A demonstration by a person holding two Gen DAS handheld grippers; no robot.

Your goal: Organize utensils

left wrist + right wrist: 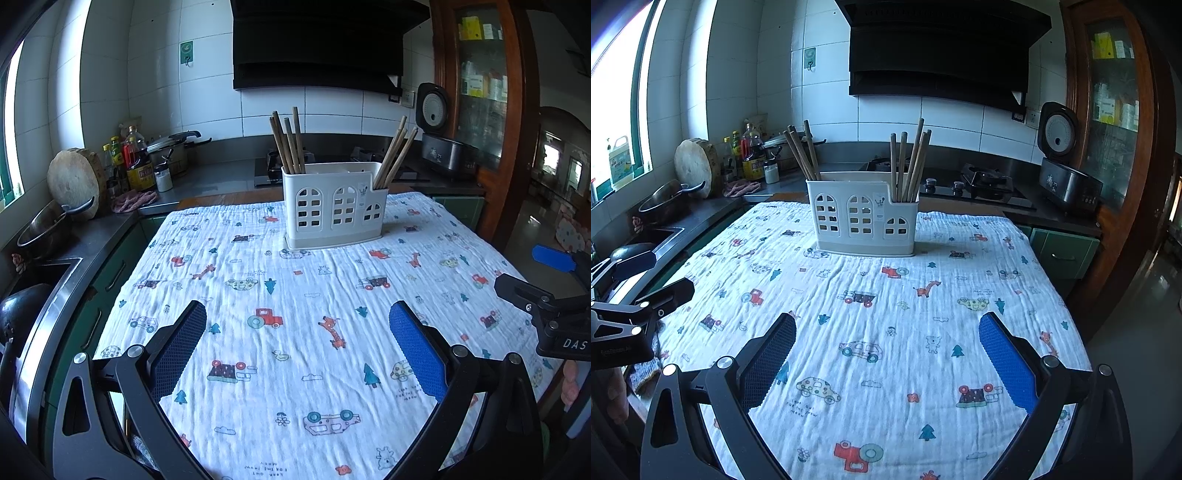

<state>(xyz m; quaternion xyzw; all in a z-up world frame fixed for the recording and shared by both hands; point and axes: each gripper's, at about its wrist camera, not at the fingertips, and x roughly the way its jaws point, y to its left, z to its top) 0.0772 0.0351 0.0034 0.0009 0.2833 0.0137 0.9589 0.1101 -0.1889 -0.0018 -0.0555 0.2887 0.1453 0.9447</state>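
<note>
Caddy (334, 206) stands upright at far middle of the bench (258, 332), on the printed cloth (295, 369); well apart from both grippers. Chopsticks in two bundles: left bundle (288, 140) in caddy's left end, right bundle (393, 155) in its right end; middle compartment looks empty from here, cannot tell for sure. No loose utensils on the cloth in either view. Left gripper (297, 350) has fingers spread wide, holding nothing; right gripper (886, 362) the same, fingers apart, empty. Judgement: either sorting is finished, with all sticks already in the caddy, or the two bundles are yet to be merged or regrouped; nothing in hand now, so no step under way.
</note>
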